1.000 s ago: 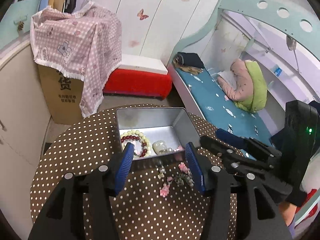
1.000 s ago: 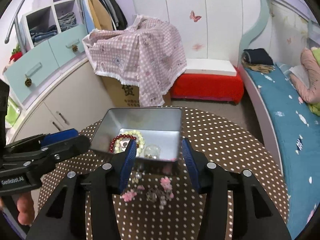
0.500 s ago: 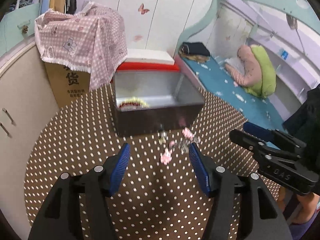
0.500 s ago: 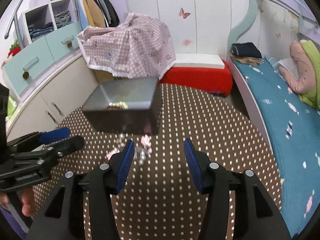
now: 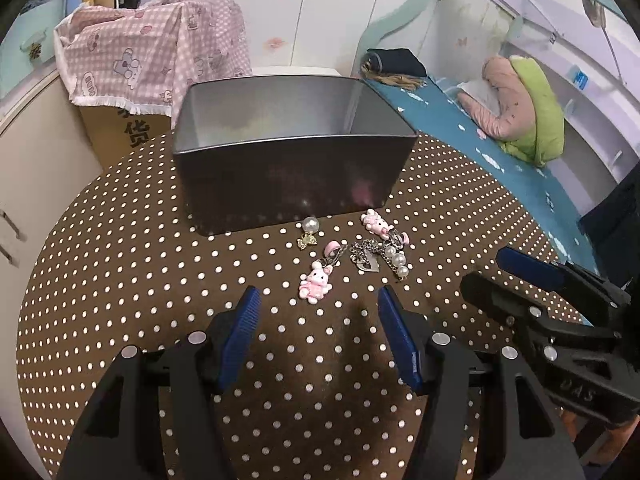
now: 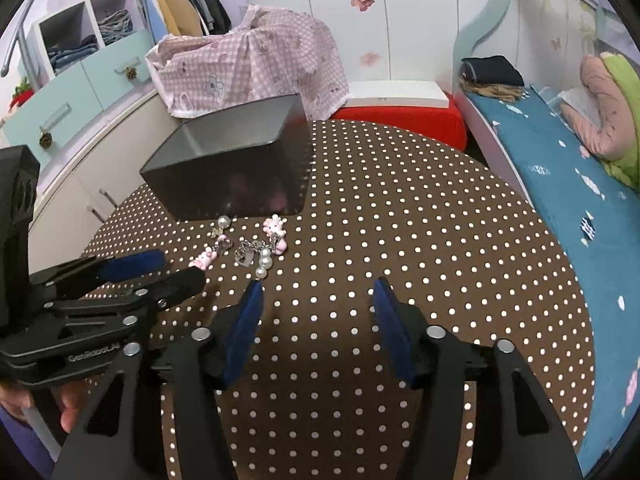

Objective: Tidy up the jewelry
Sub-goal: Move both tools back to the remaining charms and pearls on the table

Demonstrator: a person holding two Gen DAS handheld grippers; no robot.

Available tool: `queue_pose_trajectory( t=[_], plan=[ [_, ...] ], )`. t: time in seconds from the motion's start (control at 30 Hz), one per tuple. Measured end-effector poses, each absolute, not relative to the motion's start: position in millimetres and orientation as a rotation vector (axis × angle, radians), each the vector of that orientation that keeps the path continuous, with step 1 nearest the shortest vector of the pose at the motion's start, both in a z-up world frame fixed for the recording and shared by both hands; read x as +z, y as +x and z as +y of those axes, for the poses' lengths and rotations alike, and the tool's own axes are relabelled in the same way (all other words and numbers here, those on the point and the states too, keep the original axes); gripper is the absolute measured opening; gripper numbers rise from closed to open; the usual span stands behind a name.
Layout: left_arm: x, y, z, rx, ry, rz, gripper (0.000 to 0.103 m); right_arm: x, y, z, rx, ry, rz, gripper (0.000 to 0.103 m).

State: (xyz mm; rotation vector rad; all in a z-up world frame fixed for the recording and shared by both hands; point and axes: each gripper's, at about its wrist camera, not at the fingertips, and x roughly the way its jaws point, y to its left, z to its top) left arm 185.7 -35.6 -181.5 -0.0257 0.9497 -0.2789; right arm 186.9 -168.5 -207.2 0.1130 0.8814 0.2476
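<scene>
Now both views lower, tin point(image 5: 294, 168) nearer; left tool point(image 5: 318, 312) apart, empty; right tool point(image 6: 316, 300) opening, empty.

Right claw point(image 6: 316, 292) opening, empty, charms point(image 6: 256, 248) ahead

this is a child's bedroom in a home. a bed point(image 6: 560, 168) with a blue printed sheet and a curved pastel frame runs along one side, white wardrobe doors point(image 6: 360, 20) carry butterfly stickers, and open cubbies point(image 6: 88, 32) hold folded clothes above pale blue drawers point(image 6: 52, 120). a pink checked cloth point(image 5: 152, 52) covers a cardboard box beside the polka-dot worktop point(image 6: 420, 220).
</scene>
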Motion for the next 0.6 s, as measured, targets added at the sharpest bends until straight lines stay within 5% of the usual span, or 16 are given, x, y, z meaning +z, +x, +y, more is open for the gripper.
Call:
queue_pose_trajectory(
  t=[0.3,0.47,0.53,0.6],
  plan=[
    [-187.7,198.8,-40.1,-0.264,-0.001,0.965,0.056,-210.9,191.9,-168.7,0.255,0.12,0.886,0.057],
    [-188.2,200.6,-42.9,-0.251,0.038,0.959,0.038,-211.9,194.4,-170.5,0.243,0.121,0.888,0.057],
    [-188.7,201.1,-43.9,-0.223,0.074,0.952,0.016,-212.1,194.6,-170.4,0.242,0.118,0.889,0.057],
    [-188.8,200.3,-44.2,-0.226,0.086,0.95,0.015,-212.2,195.4,-168.5,0.244,0.112,0.892,0.057]
  ],
)
